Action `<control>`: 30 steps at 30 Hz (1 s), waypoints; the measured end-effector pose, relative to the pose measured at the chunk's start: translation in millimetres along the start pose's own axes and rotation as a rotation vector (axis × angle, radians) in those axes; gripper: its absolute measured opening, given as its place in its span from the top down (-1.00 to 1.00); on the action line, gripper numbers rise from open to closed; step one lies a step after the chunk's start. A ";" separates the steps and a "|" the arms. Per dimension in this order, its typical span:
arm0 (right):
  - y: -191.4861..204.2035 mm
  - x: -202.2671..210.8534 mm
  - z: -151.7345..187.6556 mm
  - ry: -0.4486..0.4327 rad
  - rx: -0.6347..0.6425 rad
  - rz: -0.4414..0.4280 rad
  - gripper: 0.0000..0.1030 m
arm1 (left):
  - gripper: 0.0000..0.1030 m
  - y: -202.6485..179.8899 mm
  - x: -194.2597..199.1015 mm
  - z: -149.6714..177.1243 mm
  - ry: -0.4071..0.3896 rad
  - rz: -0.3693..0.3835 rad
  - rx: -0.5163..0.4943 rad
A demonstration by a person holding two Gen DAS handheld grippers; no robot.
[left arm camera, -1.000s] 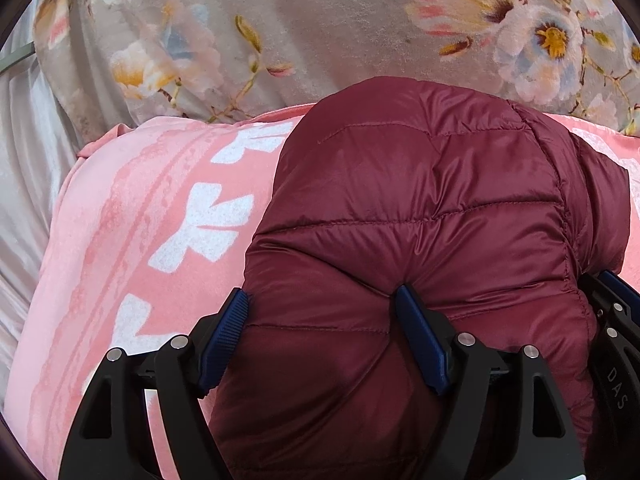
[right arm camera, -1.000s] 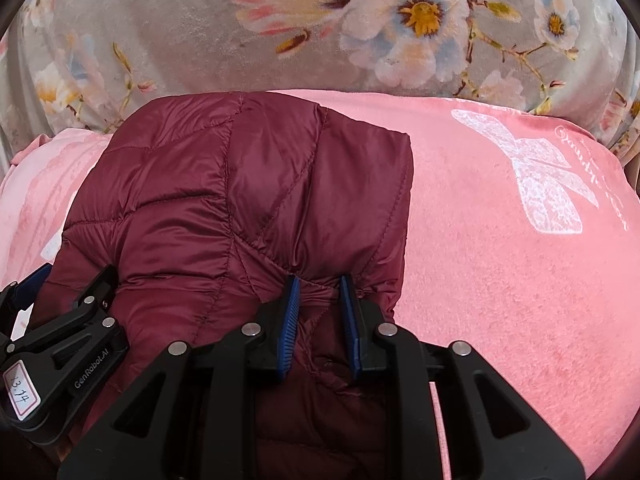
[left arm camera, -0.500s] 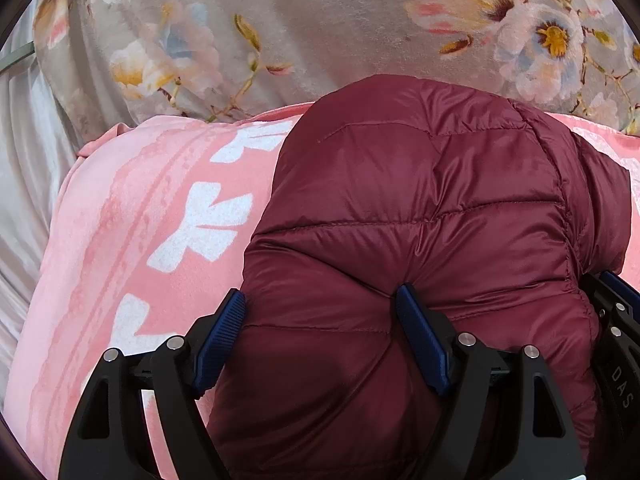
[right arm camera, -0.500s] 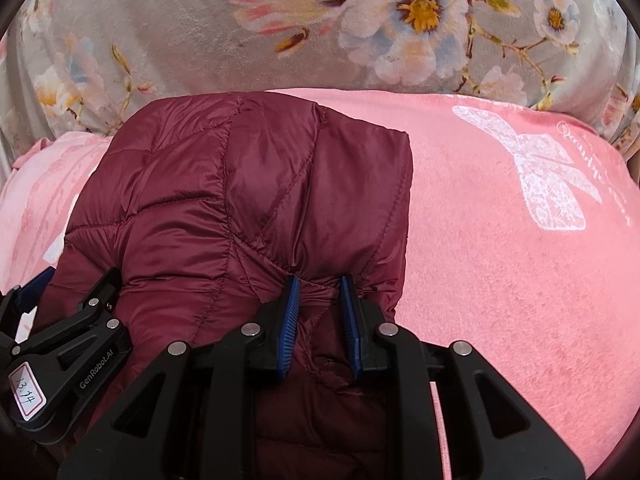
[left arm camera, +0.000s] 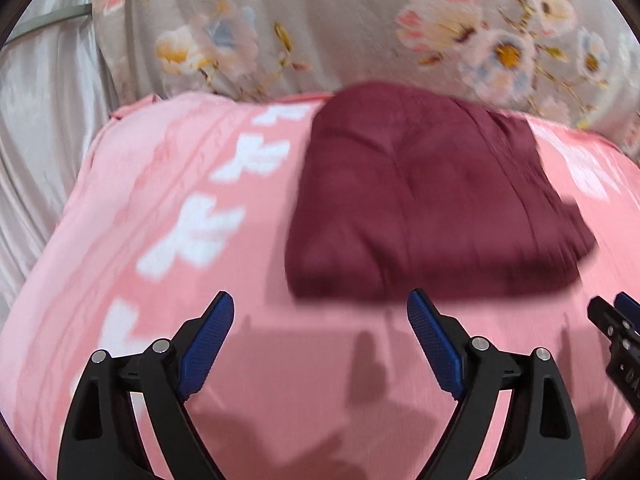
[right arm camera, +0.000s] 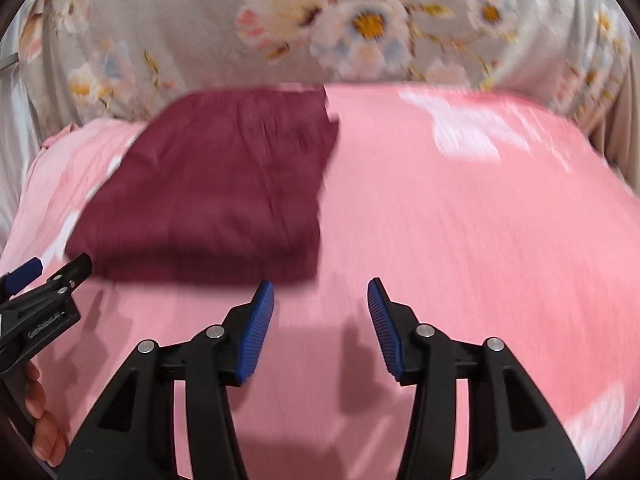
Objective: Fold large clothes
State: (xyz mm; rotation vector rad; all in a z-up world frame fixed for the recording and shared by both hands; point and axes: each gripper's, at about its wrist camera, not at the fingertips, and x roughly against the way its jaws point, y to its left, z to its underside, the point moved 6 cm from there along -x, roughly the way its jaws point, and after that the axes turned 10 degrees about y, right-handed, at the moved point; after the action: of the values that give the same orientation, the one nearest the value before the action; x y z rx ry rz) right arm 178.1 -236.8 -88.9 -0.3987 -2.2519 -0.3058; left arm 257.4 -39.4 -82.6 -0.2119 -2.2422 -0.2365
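A dark red quilted jacket (left arm camera: 432,200) lies folded into a compact bundle on a pink blanket (left arm camera: 168,208). It also shows in the right wrist view (right arm camera: 216,184), at the left. My left gripper (left arm camera: 320,300) is open and empty, just short of the bundle's near edge. My right gripper (right arm camera: 321,286) is open and empty, near the bundle's near right corner. Each gripper appears at the edge of the other's view. Both views are motion-blurred.
The pink blanket (right arm camera: 460,220) has white bow prints and covers a bed. A grey floral cover (left arm camera: 320,28) lies behind it, also in the right wrist view (right arm camera: 320,20). Pale satin fabric (left arm camera: 44,128) hangs at the left.
Both grippers have let go of the jacket and pulled back from it. The right gripper went from shut on the fabric to open. The jacket now lies flat, folded.
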 end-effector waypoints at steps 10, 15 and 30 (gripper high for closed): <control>4.3 38.2 57.5 0.004 0.014 0.037 -0.30 | -0.68 2.5 28.1 60.3 0.078 0.025 0.039; 18.4 50.5 74.0 -0.010 0.069 0.053 -0.43 | -0.68 -3.0 34.0 74.6 0.089 -0.016 0.006; 26.6 44.1 76.6 0.018 0.102 0.071 -0.46 | -0.68 -0.7 32.2 75.4 0.086 -0.055 0.021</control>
State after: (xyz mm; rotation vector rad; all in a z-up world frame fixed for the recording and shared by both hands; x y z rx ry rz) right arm 108.3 -177.9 -102.1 -0.4189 -2.2192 -0.1564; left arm 180.9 -19.6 -104.5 -0.1260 -2.1663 -0.2465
